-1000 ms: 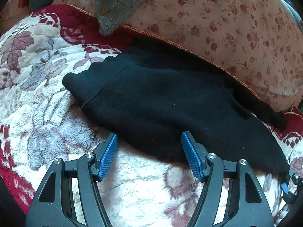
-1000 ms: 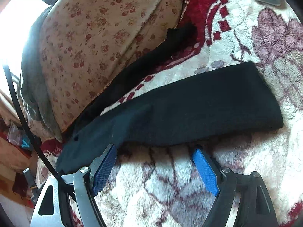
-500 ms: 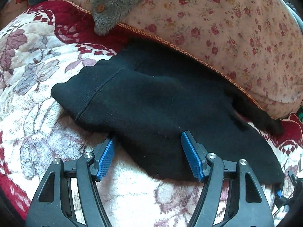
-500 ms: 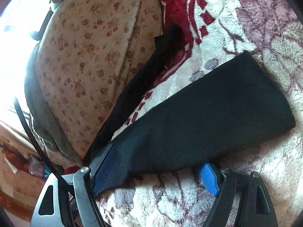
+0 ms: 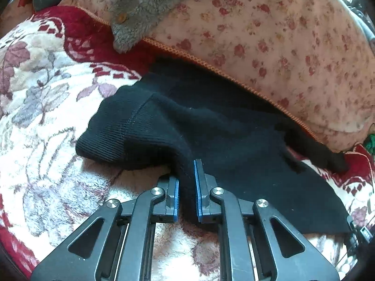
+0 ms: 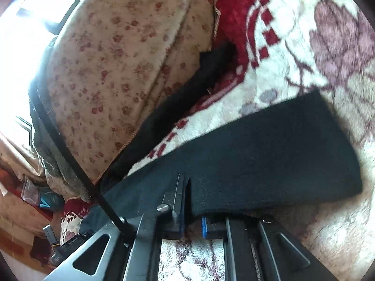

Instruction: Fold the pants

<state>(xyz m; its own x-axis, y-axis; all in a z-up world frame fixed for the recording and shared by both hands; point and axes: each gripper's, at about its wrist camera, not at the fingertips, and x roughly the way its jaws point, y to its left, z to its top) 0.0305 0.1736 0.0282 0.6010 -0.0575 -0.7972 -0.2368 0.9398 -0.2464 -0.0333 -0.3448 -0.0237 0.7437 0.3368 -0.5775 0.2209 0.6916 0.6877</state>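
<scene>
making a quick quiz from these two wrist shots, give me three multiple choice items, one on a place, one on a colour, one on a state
1. Where do the pants lie?
A. on a floral blanket
B. on a wooden floor
C. in a basket

2. What colour are the pants?
A. grey
B. black
C. red

3. How are the left tongs?
A. wide open above the cloth
B. shut on nothing
C. shut on the pants' near edge

Key:
1 A: the floral blanket shows under and around them.
2 B: the knit is black in both views.
3 C: black fabric is pinched between the blue pads; the right tongs grip the pants too.
</scene>
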